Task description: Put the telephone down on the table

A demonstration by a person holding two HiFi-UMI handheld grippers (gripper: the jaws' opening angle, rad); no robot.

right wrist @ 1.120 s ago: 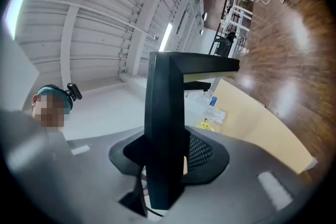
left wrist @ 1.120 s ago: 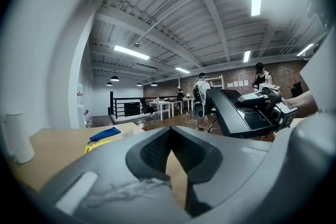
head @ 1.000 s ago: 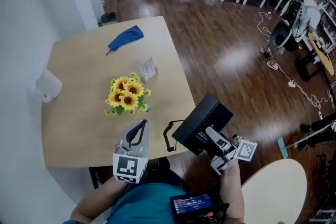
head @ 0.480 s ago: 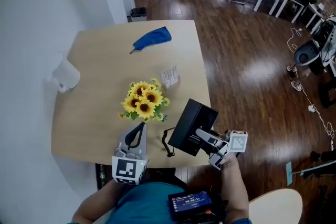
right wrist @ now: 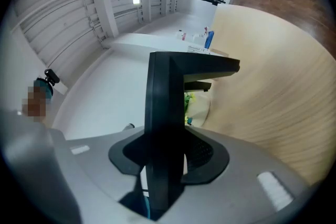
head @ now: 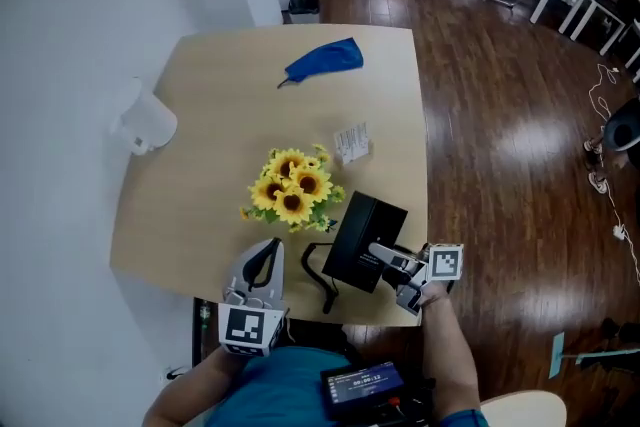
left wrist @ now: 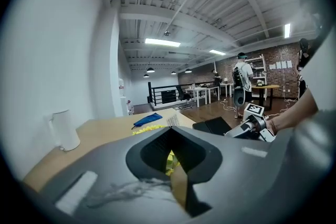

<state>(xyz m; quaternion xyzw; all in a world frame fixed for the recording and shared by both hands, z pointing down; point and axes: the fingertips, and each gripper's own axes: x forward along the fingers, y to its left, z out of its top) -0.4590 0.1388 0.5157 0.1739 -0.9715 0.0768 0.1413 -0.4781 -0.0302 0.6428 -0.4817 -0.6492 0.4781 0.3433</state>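
The black telephone [head: 362,237] hangs tilted over the front right corner of the wooden table [head: 200,175], and its black cord [head: 318,270] curls down to the table's front edge. My right gripper [head: 385,258] is shut on the telephone's near edge. In the right gripper view the telephone [right wrist: 165,113] stands as a dark slab clamped in the right gripper [right wrist: 168,157]. Whether the telephone touches the table I cannot tell. My left gripper [head: 272,245] hovers at the front edge, left of the cord, shut and holding nothing. In the left gripper view the telephone [left wrist: 215,125] shows at the right.
A bunch of sunflowers [head: 292,190] stands just beyond the telephone. A small white card [head: 352,143] lies behind them. A blue cloth [head: 325,60] is at the far side and a white jug [head: 150,125] at the left edge. Dark wooden floor lies to the right.
My right gripper has carried the telephone from out over the floor to the left and down, to above the table's front right corner. The left gripper has shifted a little.
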